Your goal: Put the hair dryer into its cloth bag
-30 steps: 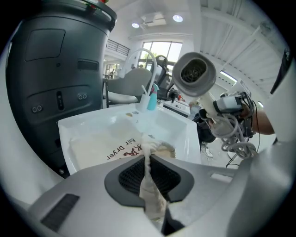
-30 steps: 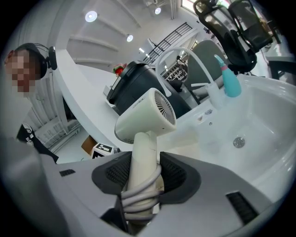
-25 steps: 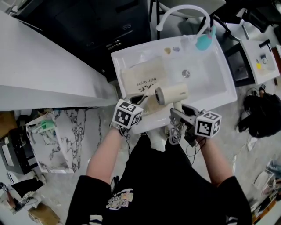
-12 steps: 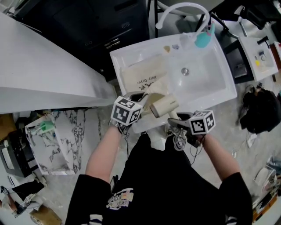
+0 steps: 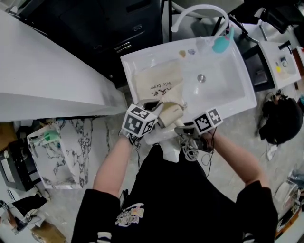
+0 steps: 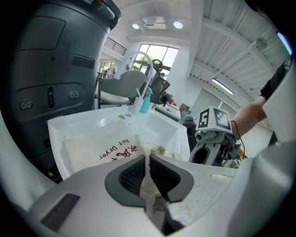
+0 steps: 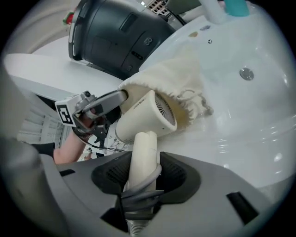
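Note:
A cream cloth bag (image 5: pixel 159 83) printed "Hair Dryer" lies flat in the white sink (image 5: pixel 237 90). My left gripper (image 5: pixel 153 106) is shut on the bag's near rim, and the cloth (image 6: pixel 147 178) is pinched between its pads. My right gripper (image 5: pixel 184 127) is shut on the handle (image 7: pixel 143 155) of the cream hair dryer (image 5: pixel 171 113), with the grey cord (image 7: pixel 138 192) caught alongside. The dryer's barrel (image 7: pixel 145 115) sits at the bag's mouth (image 7: pixel 173 76), and the lifted rim drapes over its top. The barrel's front end is hidden.
A curved white faucet (image 5: pixel 197 12) and a teal bottle (image 5: pixel 221 43) stand at the sink's far edge; the drain (image 5: pixel 201 78) is mid-basin. A dark cabinet (image 5: pixel 109 28) sits behind, a white counter (image 5: pixel 42 80) to the left, and a black bag (image 5: pixel 280 121) on the floor.
My right gripper came left and down with the hair dryer, turning its barrel in under the bag's raised rim. The left gripper held still on the cloth.

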The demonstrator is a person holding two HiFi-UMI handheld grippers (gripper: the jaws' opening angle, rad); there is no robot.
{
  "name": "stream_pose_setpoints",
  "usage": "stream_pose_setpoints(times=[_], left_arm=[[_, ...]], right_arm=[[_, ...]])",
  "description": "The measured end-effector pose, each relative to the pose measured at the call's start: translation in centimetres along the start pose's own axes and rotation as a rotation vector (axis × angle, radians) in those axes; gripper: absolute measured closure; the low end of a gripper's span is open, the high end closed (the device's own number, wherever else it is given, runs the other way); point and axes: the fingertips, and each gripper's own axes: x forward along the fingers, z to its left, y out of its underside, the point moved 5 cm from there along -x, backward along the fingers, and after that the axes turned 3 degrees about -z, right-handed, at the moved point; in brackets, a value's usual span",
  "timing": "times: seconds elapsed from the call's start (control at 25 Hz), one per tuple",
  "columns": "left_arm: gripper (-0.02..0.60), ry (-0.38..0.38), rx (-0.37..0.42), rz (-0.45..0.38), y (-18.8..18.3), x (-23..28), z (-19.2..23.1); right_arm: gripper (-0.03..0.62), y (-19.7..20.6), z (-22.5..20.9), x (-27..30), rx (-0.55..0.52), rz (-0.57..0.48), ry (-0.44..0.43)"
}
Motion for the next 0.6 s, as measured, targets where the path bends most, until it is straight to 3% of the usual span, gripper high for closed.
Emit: stream_pose_setpoints(times=[0.24,0.4,0.6], left_arm=[[0.552,0.026,0.029,0.006,0.1,-0.6,-0.4],[0.552,0.039,0.079,0.016,0.1,-0.5,-1.1],[0.552,0.076,0.086,0.013,-0.2,-0.8,-1.7]], right_arm=[[0.411,-1.3,-0.7,-0.7,0.147,-0.053,-0.047],[0.411,-2.1,-0.8,0.3,0.160,-0.083,-0.030],[0.410,-3.9,-1.2,1.6,0.193,-0.122,-0.008]])
